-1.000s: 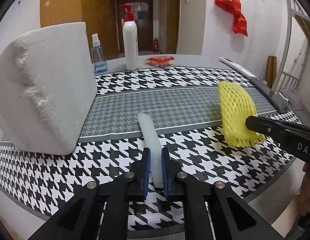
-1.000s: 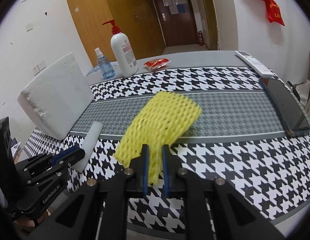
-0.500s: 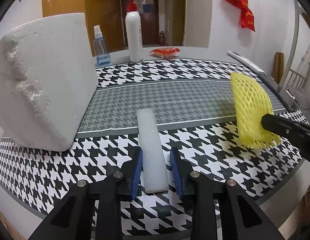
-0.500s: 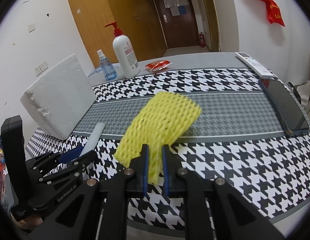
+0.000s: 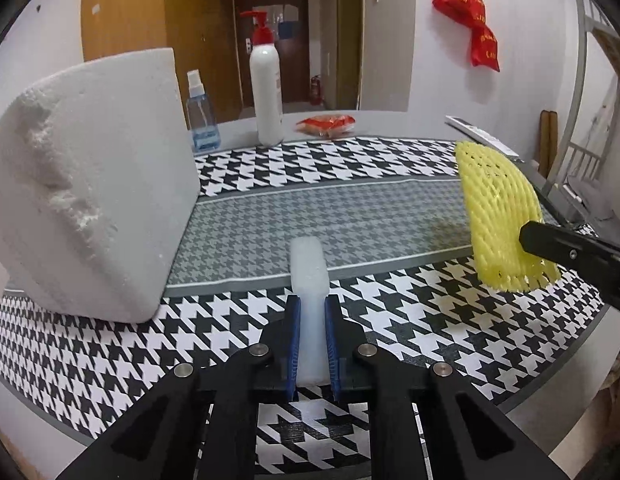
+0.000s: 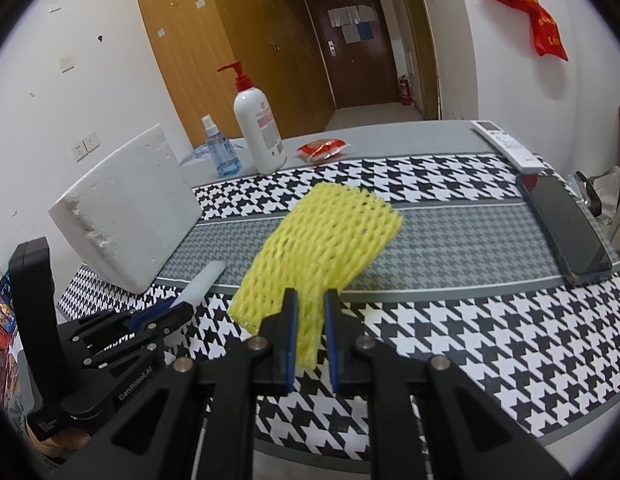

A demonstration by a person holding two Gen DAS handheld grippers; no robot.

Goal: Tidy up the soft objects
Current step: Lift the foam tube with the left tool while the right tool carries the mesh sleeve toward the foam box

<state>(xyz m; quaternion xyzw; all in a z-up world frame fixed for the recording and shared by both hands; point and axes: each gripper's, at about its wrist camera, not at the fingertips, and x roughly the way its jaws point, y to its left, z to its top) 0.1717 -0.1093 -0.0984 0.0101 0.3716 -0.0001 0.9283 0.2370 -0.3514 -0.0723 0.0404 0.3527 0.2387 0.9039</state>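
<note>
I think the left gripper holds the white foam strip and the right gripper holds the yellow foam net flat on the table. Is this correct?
Not fully. The left gripper does grip the white foam strip, and the right gripper grips the yellow foam net, but the net is not flat on the table: the left wrist view shows it lifted, standing up above the cloth.

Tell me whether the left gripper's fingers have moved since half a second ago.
Yes. The left gripper has shut inward on the white foam strip, which lay loose between its fingers then.
</note>
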